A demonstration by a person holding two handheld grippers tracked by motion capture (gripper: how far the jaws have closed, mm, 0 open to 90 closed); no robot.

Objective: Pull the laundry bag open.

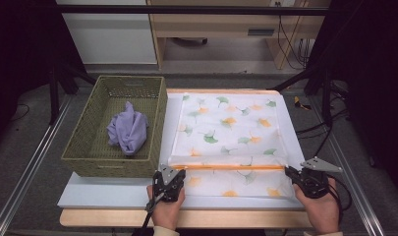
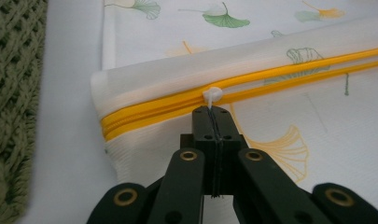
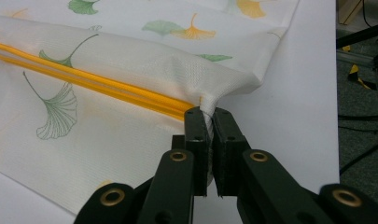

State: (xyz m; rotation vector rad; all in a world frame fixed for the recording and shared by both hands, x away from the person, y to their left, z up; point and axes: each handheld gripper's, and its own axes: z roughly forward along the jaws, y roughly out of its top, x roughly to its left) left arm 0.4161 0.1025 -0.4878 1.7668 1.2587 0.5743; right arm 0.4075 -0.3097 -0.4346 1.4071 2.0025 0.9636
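The left tongs (image 2: 213,112) are closed on the small white zipper pull (image 2: 213,95) of the mesh laundry bag (image 1: 231,132), their black jaws pressed flat together just below the yellow zipper (image 2: 186,105); the pull sits near the zipper's left end, close to the bag's left edge. The right tongs (image 3: 207,119) are clamped on a pinch of the bag's white mesh at the right end of the zipper, the cloth bunched up between the jaws; in the high view each pair of tongs sits in one of the person's hands at the near edge of the bag, left tongs (image 1: 173,173) at one end of the zipper line and right tongs (image 1: 291,173) at the other. The bag lies flat on the white desk (image 1: 113,194), printed with green and orange ginkgo leaves, the zipper running across its near part; just beside its left edge stands a green woven basket (image 1: 83,142), and inside that lies a crumpled lilac cloth (image 1: 127,130).
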